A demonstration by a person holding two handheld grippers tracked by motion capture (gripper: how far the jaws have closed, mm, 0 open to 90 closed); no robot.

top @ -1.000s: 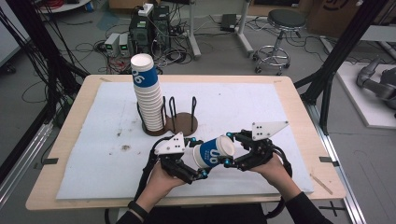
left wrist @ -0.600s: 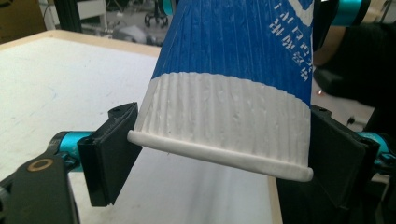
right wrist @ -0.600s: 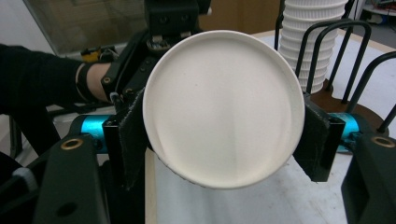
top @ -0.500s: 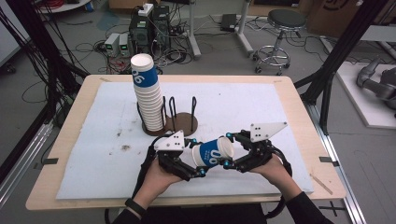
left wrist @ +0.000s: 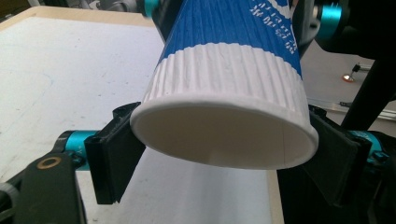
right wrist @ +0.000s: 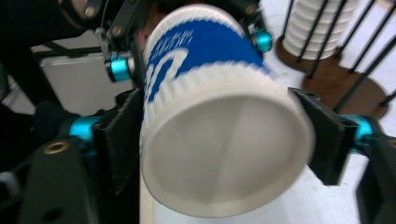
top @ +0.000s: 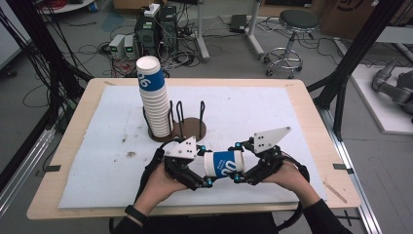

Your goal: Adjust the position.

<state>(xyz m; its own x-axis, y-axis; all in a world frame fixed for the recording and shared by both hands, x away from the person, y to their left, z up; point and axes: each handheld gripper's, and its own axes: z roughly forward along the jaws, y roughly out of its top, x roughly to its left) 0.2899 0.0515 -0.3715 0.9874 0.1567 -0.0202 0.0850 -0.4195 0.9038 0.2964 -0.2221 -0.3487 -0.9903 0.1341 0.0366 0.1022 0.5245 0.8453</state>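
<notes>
A blue-and-white ribbed paper cup (top: 225, 164) lies on its side just above the table's front middle, held between both grippers. My left gripper (top: 207, 171) has just been closing, and its pads press the cup's open rim (left wrist: 224, 135) on both sides. My right gripper (top: 238, 169) has just been opening. Its jaws now sit against the two sides of the cup's closed base (right wrist: 219, 154).
A tall stack of the same cups (top: 153, 105) stands in a brown wire holder (top: 192, 130) behind the grippers, also seen from the right gripper as the stack (right wrist: 313, 23). A white mat (top: 272, 112) covers the wooden table. The table's front edge is close below the hands.
The cup and both hands have stayed almost where they were. The left gripper's jaws have drawn in on the cup's rim end.
</notes>
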